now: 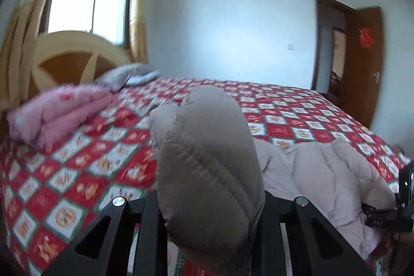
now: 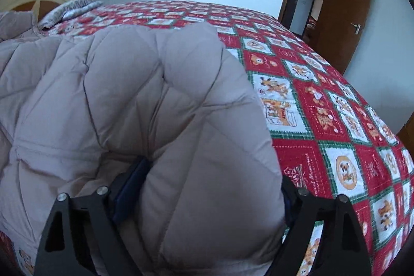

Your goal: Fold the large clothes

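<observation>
Puffy beige coat [image 1: 209, 172] fills both views: our left gripper [image 1: 209, 232] has narrow jaws pinched on a raised fold, likely a sleeve or hem lifted to start a fold. Our right gripper [image 2: 199, 201] has wide jaws around a thick bunch of coat; pads look in contact, probably gripping so both ends rise together. Rest of coat lies on the bed [image 2: 323, 100], pink blanket [image 1: 59, 110] well apart.
</observation>
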The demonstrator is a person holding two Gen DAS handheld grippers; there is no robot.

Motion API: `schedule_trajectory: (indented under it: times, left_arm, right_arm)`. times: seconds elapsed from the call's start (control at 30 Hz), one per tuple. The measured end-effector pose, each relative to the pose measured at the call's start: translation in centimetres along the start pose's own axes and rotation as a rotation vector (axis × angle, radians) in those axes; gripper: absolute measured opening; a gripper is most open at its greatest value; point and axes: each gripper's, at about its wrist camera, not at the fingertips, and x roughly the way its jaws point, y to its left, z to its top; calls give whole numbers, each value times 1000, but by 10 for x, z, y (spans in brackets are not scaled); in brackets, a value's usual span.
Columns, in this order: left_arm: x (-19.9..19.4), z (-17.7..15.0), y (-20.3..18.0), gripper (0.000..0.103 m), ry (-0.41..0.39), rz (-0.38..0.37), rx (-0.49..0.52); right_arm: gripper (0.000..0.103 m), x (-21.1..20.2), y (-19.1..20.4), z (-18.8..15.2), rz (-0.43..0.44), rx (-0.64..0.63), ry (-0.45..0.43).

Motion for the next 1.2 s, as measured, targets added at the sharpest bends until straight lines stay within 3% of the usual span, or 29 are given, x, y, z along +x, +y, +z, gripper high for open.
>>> schedule_trajectory:
  times: [0.2,0.37,0.67,0.83,0.97,1.2]
  left_arm:
    - [-21,24,-68,23,-88,-118,131]
    - [-37,21,-148,23,-139,-230,323]
    - [-22,-16,-256,23,-106,-330,536]
    - [0,-37,-288,23,-54,-360,586]
    - [15,-56,-305,23,-23,-363,624]
    - [21,-66,-315,23,-5,-369,615]
  right_arm:
    - [88,-21,-28,0,54,75,-49]
    - [88,-34,-53,2,54,128,-71]
    - [89,-31,-98,-9,93,209,-69]
    - [89,-40,-116,-17,140,274,-108]
    - [90,-44,-134,-22,95,340,-135]
    - [90,-22,-138,-26,37,291,-39]
